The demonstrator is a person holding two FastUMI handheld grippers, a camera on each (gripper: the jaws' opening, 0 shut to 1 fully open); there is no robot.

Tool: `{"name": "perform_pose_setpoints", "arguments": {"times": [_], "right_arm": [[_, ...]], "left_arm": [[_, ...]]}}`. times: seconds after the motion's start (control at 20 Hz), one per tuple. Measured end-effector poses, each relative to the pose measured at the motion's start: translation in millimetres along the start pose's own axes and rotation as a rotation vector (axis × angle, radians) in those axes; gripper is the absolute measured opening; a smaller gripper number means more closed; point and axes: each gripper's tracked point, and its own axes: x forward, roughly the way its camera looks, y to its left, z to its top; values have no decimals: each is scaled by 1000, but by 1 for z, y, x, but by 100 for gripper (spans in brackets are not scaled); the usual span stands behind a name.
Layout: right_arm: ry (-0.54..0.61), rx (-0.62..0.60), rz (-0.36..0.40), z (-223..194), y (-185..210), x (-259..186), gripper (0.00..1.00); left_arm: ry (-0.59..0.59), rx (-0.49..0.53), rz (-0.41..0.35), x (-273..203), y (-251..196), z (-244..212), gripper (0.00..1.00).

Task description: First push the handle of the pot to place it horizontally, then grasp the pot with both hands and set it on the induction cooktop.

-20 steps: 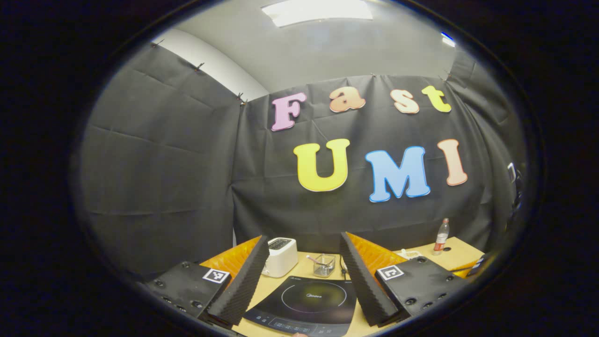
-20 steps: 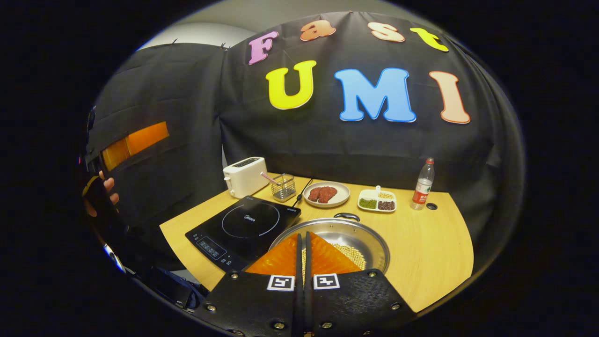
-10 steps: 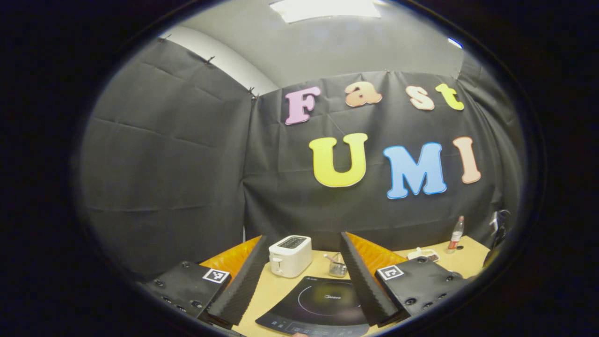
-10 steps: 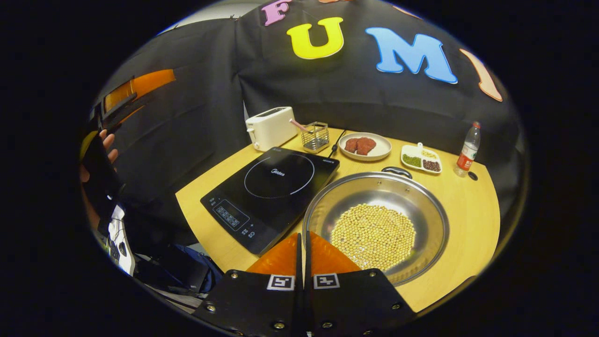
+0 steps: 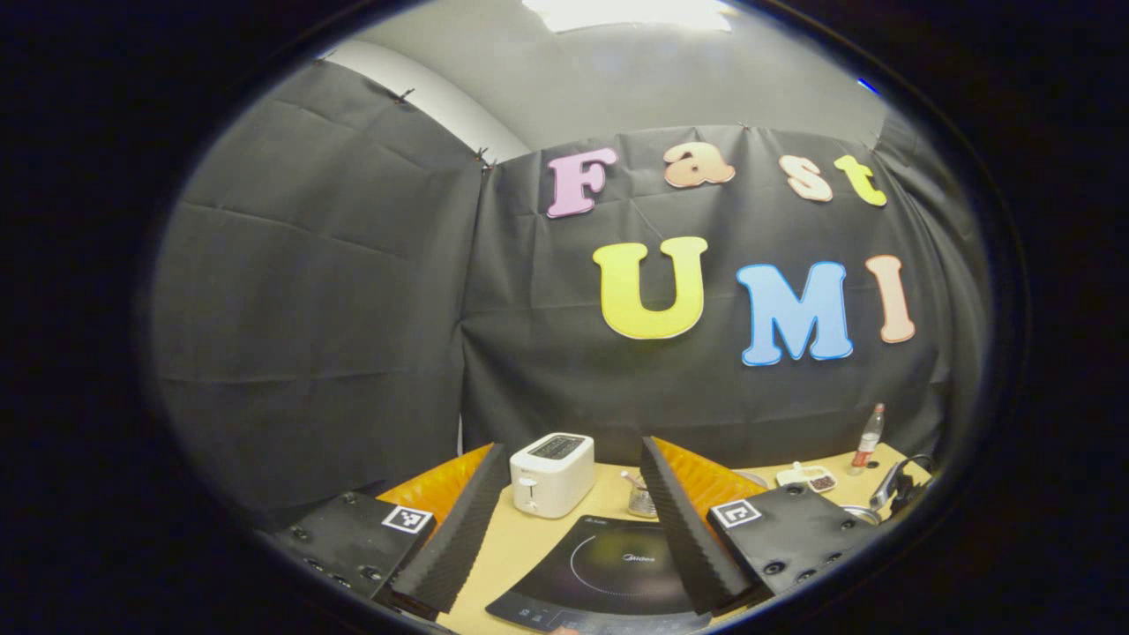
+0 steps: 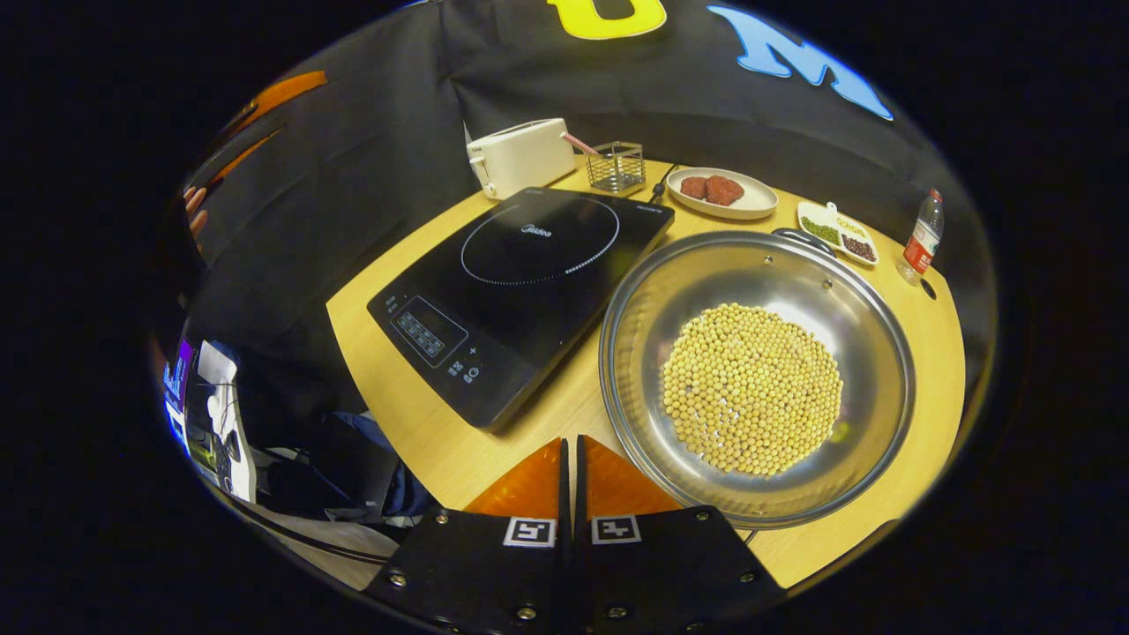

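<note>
Right tongs point(image 6: 570, 459), pressed together and empty, hover beside the shiny steel pot of soybeans point(image 6: 756, 375); left tongs point(image 5: 573, 529) gape wide above the black induction cooktop point(image 6: 520, 291). Handle push apparently next.

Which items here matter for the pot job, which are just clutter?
Job: pot holding beans, beside the induction cooktop; right tool, shut; left tool, open.

Clutter: toaster, wire basket, plate of meat, divided dish, bottle.

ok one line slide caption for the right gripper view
Right gripper, fingers together, hovers near a steel pot of soybeans beside the induction cooktop.
</note>
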Motion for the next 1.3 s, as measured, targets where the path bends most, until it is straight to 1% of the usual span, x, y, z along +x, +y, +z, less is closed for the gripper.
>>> {"name": "perform_pose_setpoints", "arguments": {"times": [0.15,0.35,0.55,0.7,0.8,0.85,0.9,0.95,1.1,1.15,1.3], "right_arm": [[35,20,-24,-7,-6,5,1],[56,57,-29,-11,-6,7,1],[89,66,-72,-15,-11,4,1],[108,115,-94,-18,-13,0,1],[116,144,-105,-20,-16,-3,1],[122,154,-112,-21,-18,-6,1],[133,164,-124,-25,-21,-8,1],[142,176,-133,-27,-24,-11,1],[160,193,-144,-32,-30,-18,1],[169,189,-146,-35,-34,-21,1],[203,173,-158,-46,-49,-31,1]], "left_arm": [[1,-12,-29,8,-5,-1,99],[0,-13,-80,34,-22,-7,99],[-5,-22,-144,54,-36,-10,99],[-2,-33,-185,67,-46,-14,99],[4,-40,-200,73,-52,-17,99],[3,-47,-210,74,-56,-17,94],[3,-50,-217,76,-60,-18,99],[7,-48,-222,78,-64,-19,100],[18,-44,-237,83,-79,-23,99],[19,-43,-240,83,-84,-25,100],[18,-40,-236,84,-102,-28,99]]}}
